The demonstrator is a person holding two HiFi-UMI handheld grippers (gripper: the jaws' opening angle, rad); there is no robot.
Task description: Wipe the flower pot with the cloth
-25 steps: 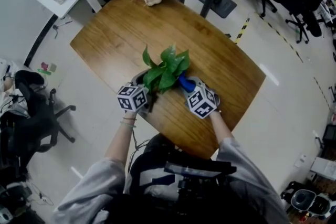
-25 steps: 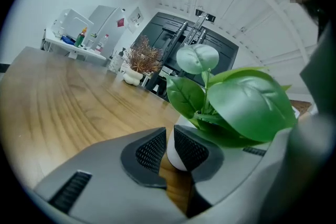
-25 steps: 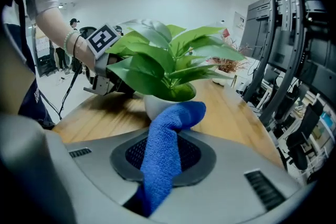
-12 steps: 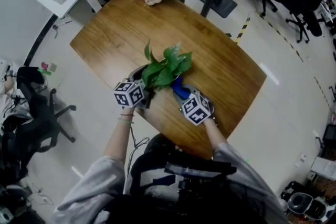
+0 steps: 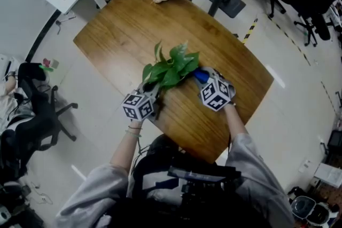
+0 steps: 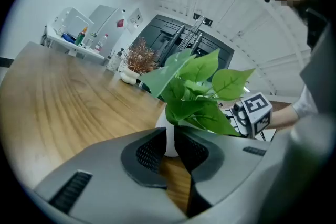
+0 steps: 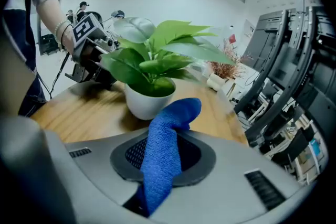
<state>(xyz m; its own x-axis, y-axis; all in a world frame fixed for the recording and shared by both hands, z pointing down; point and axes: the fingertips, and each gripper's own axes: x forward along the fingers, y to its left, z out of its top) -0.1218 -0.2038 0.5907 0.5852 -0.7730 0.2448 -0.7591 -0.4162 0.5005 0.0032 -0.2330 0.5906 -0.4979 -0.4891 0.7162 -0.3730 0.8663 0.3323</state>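
the wooden table [image 5: 117, 34] carries everything, and the pot [image 7: 144, 102] stands on it toward the near edge, between the two tongs. its white wall looks smooth and rounded, so i judge it slippery and fairly light. it is likely top-heavy under the spread of green leaves [image 5: 171, 69], so a sideways wipe could skid or tip it. the thin rim or upper wall looks like the sensible place to hold, below the leaves, which would bruise.

the left gripper [image 6: 170, 136] has its jaws drawn to a narrow slit with the pot's white wall showing in it. they appear to pinch the near wall, though the contact itself isn't plain. that would steady the pot from the side opposite the wipe.

the right gripper [image 7: 163, 144] is clamped on the blue cloth [image 7: 176, 110], which runs up between the pads and flops forward at the top. that free end is soft and limp. it hangs close in front of the pot's wall, and i can't tell whether it touches. the loose fold, not the pads, should meet the pot.
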